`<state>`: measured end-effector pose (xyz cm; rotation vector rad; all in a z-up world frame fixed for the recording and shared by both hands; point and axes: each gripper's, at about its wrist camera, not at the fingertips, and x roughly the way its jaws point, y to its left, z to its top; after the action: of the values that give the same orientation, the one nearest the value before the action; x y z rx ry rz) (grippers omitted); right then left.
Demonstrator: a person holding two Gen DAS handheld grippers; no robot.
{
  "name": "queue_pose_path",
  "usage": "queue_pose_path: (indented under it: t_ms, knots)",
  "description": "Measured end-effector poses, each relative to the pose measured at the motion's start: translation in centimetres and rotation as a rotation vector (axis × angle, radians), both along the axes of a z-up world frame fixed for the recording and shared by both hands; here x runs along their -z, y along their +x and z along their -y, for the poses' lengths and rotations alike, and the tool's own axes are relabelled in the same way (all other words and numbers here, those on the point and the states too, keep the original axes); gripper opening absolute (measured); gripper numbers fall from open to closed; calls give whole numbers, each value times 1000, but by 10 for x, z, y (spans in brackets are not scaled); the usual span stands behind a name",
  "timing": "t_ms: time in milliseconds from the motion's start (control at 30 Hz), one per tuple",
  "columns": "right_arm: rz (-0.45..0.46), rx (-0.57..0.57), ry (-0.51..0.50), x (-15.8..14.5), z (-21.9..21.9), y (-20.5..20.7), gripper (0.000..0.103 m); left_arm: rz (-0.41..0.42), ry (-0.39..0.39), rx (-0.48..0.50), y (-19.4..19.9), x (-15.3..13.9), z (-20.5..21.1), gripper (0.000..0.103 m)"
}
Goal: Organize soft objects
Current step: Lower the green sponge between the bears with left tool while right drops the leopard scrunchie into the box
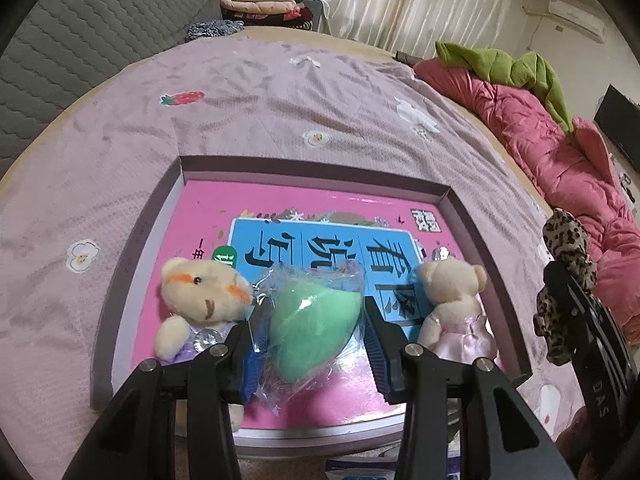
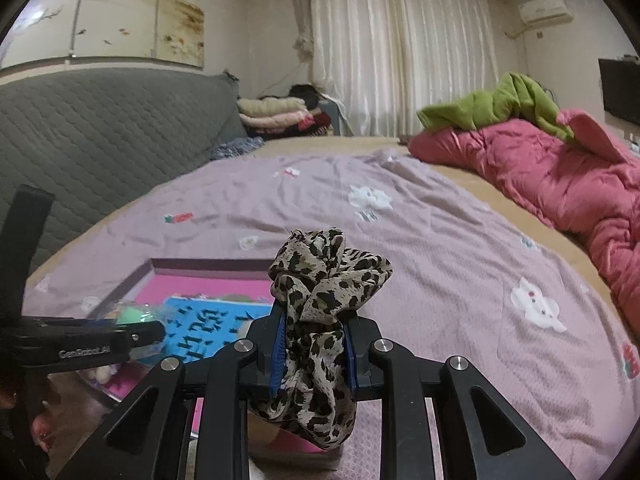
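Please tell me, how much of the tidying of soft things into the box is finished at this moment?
Done: two plush bears, one at left, one at right, already lie in the shallow box. In hand: the left gripper holds a wrapped green sponge over the box; the right gripper is shut on a leopard scrunchie. Left: setting both down inside.

Your left gripper [image 1: 310, 332] hides the tray's [image 1: 136, 236] near edge; the left bear's [image 1: 200, 300] lower body sits behind its finger.
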<state>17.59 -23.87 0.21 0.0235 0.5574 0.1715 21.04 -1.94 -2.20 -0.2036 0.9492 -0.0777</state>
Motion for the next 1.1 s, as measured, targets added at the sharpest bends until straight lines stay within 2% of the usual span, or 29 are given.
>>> queue_pose_path:
  t_ms: [133,333,600,800,1100]
  knots:
    - [-60,23,13,11,5,8,24,-13,2,14,1,4,4,44]
    - [-83,25,-1,17,3,13,25,-19,12,36,0,8,9,44]
    - [-144,-27,-35,30,-9,18,26,-30,12,46,1,10,11,44]
    - [-156,-69,-65,34,-20,19,26,-34,13,54,1,12,11,44]
    - [-222,-66,-57,44,-20,26,29,-39,16,53,0,14,12,44]
